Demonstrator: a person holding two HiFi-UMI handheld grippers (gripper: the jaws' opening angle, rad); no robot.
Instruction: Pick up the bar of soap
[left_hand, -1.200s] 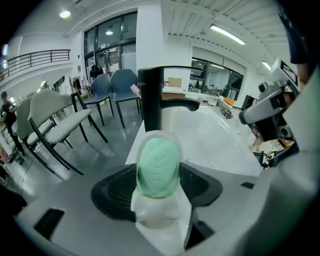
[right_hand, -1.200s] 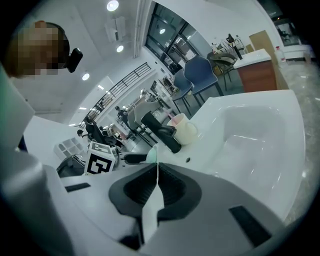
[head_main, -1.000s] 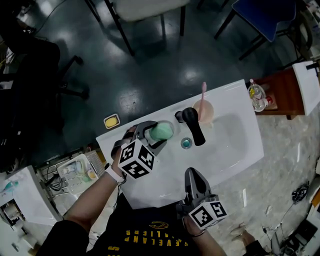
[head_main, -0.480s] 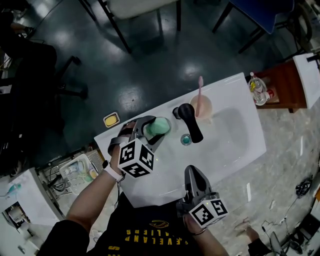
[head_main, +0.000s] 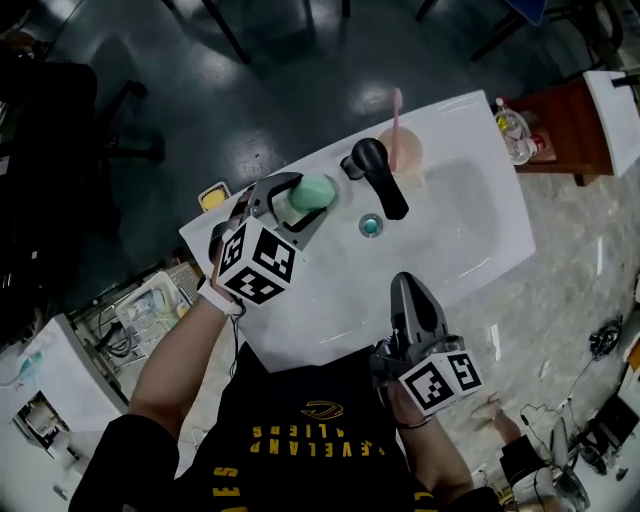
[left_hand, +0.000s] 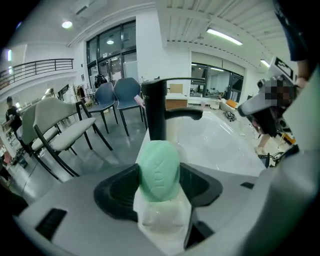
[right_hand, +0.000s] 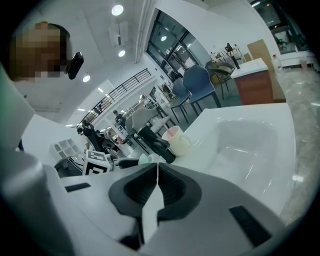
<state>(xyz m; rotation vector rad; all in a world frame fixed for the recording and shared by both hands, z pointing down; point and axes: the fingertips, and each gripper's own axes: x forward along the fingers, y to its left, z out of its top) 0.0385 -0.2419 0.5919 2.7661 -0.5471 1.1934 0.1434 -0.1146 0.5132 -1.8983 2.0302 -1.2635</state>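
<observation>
Left gripper (head_main: 300, 200) clamped on pale green oval soap bar (left_hand: 159, 170), above white ceramic sink (head_main: 480, 250) rim; right gripper (right_hand: 157, 186) jaws together, empty.

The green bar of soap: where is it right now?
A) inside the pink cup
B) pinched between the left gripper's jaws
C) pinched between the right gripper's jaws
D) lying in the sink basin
B: the left gripper view shows the green bar of soap clamped between the jaws of the left gripper, while the right gripper is shut on nothing.
</observation>
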